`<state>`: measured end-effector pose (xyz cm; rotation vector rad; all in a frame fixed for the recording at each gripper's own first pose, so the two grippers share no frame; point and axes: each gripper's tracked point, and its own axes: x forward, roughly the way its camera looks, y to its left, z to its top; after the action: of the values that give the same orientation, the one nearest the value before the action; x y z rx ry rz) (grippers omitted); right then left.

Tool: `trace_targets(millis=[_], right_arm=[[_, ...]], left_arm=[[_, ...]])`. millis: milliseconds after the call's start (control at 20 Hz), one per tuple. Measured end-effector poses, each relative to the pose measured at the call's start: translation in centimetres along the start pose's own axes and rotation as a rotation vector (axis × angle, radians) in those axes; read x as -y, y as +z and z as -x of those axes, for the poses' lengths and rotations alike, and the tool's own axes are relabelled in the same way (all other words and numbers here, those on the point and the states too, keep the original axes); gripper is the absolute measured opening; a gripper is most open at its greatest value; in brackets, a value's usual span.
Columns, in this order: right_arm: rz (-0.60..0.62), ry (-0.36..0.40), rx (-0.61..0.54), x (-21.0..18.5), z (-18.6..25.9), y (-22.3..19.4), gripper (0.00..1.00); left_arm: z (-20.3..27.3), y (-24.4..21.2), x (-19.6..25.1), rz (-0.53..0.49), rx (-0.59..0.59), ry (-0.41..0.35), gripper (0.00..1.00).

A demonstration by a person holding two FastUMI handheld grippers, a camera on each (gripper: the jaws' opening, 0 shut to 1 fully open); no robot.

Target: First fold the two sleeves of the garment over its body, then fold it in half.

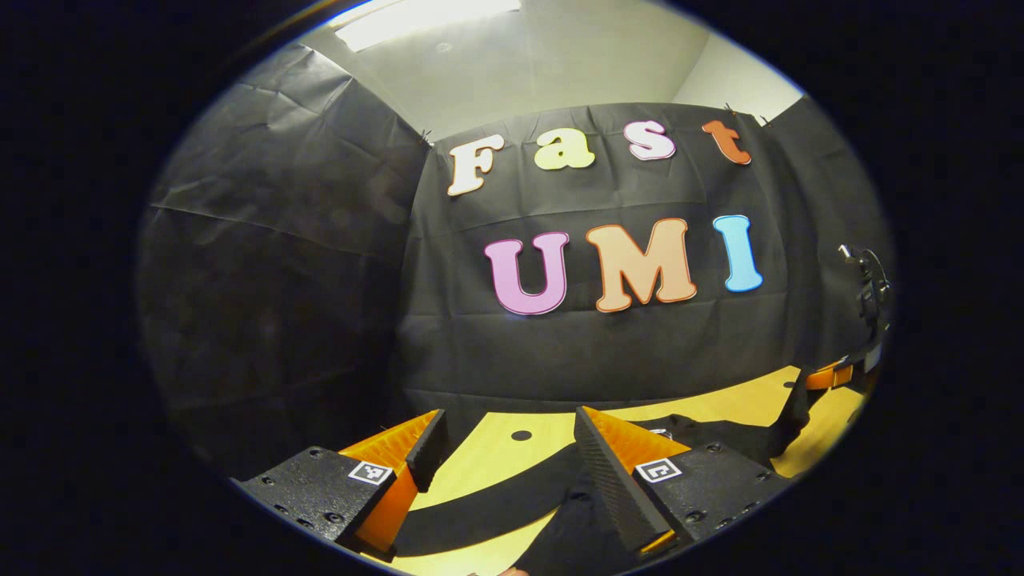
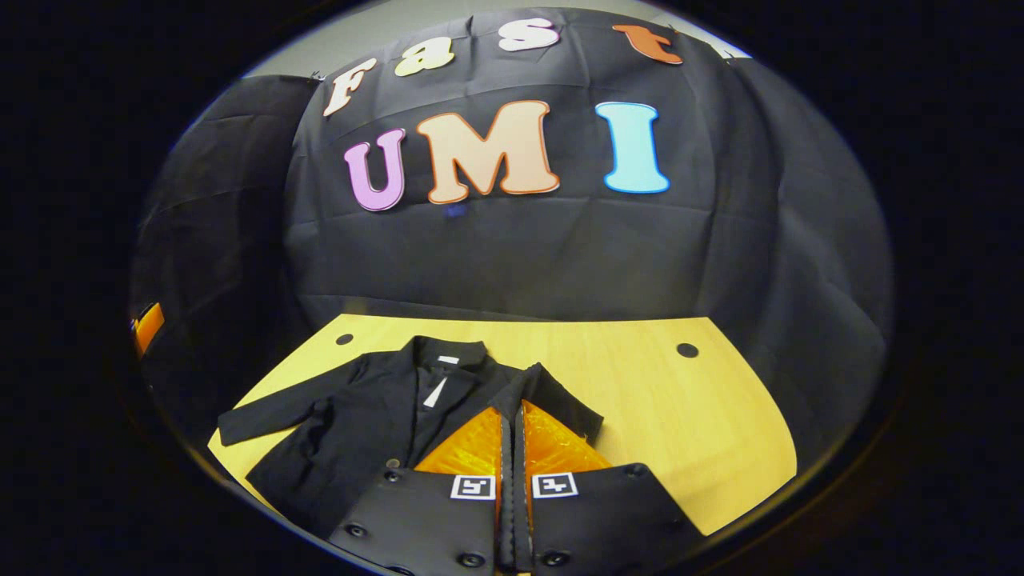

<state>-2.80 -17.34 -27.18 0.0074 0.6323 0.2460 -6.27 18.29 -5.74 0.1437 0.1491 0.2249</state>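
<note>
Left gripper view. My left gripper (image 1: 506,448) hangs released, its two fingers spread wide with bare table between them, grasping nothing. Below and ahead lies the pale yellow wooden table (image 1: 744,408), with a small dark round hole (image 1: 521,435) toward its far edge. The black long-sleeved jacket of soft cloth (image 1: 688,436) spreads across the table to the right, and one dark band of it, which I take to be a sleeve (image 1: 488,500), runs under the gap between my fingers. I judge that I hold this gripper open and low so it is placed to close on that sleeve. At the far right, the other gripper (image 1: 828,376) holds up a fold of the black cloth, which hangs from it.

Right gripper view. My right gripper (image 2: 513,420) is clenched: its fingers stand together with no gap showing, and black cloth of the jacket's right sleeve (image 2: 560,404) bunches at their tips, so I judge it grasps that sleeve. The jacket lies flat on the near left part of the table, collar (image 2: 446,352) toward the far side, its front open over a pale strip. Its left sleeve (image 2: 280,412) stretches out flat toward the left edge, not yet folded. The right half of the table is bare wood with a second dark hole (image 2: 686,350). The sleeve is gripped near its end, I judge, so that it can be carried leftward over the body; the halving fold is still to come.
</note>
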Motion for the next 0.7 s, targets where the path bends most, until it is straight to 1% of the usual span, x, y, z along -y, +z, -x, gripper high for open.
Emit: trace_targets(millis=[350,400,550,600,700], right_arm=[[0.024,0.059,-0.007,-0.5,0.0,-0.1,0.02],[0.027,0.069,-0.010,-0.6,-0.1,-0.2,0.02],[0.043,0.096,-0.028,-0.6,-0.1,-0.3,0.02],[0.050,0.101,-0.037,-0.6,-0.2,-0.4,0.00],[0.057,0.117,-0.068,-0.7,-0.1,-0.4,0.05]], left_arm=[[-0.9,-2.4,-5.1,-0.004,-0.046,0.038,0.96],[-0.9,-2.9,-5.8,-0.005,-0.054,0.043,0.94],[-1.1,-4.1,-7.6,-0.007,-0.084,0.055,0.94],[-1.1,-4.9,-8.0,-0.008,-0.097,0.059,0.96],[-1.2,-6.0,-9.2,-0.006,-0.124,0.071,0.94]])
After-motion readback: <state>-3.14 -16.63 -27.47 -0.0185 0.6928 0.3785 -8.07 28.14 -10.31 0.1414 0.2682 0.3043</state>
